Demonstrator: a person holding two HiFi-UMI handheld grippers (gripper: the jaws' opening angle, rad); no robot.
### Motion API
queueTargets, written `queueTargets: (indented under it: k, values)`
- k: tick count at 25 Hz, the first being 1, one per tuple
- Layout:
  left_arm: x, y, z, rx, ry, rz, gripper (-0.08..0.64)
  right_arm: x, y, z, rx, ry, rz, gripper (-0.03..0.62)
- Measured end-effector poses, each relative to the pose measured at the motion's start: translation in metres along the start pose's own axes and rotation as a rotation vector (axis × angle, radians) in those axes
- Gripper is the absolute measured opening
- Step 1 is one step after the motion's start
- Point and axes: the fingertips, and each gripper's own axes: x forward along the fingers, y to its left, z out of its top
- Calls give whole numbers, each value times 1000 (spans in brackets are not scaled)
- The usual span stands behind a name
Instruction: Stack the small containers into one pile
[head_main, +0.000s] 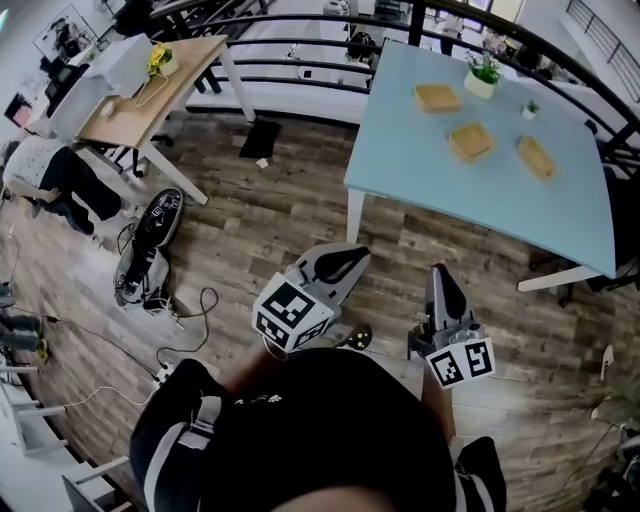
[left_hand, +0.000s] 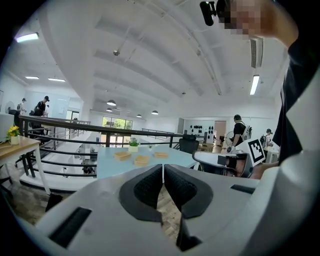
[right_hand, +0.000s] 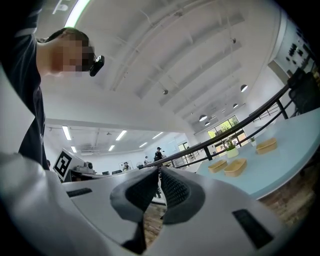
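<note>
Three shallow wooden containers lie apart on the light blue table (head_main: 420, 160): one at the back (head_main: 437, 97), one in the middle (head_main: 470, 140), one to the right (head_main: 536, 157). My left gripper (head_main: 345, 262) and right gripper (head_main: 440, 277) hang close to my body over the wooden floor, well short of the table. Both are shut with nothing between the jaws. The left gripper view shows its fingertips (left_hand: 163, 167) closed, with the containers (left_hand: 142, 160) far off. In the right gripper view the shut gripper (right_hand: 160, 171) points left of the containers (right_hand: 236, 167).
A white pot with a plant (head_main: 483, 75) and a tiny plant (head_main: 529, 108) stand at the table's back. A black railing (head_main: 300, 45) runs behind it. A wooden desk (head_main: 150, 90) stands at the upper left. Cables (head_main: 190, 320) and a bag (head_main: 150, 245) lie on the floor at left.
</note>
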Motion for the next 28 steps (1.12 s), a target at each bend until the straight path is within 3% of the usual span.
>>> queueTargets:
  k: [10, 19, 28]
  values:
    - [40, -8, -2, 10, 20, -10, 18, -6, -41, 1, 24, 6, -23, 8]
    - [36, 1, -2, 14, 37, 33, 18, -1, -39, -1, 39, 0, 1, 9]
    - [45, 0, -3, 26, 36, 6, 18, -2, -47, -1, 32, -3, -23, 12]
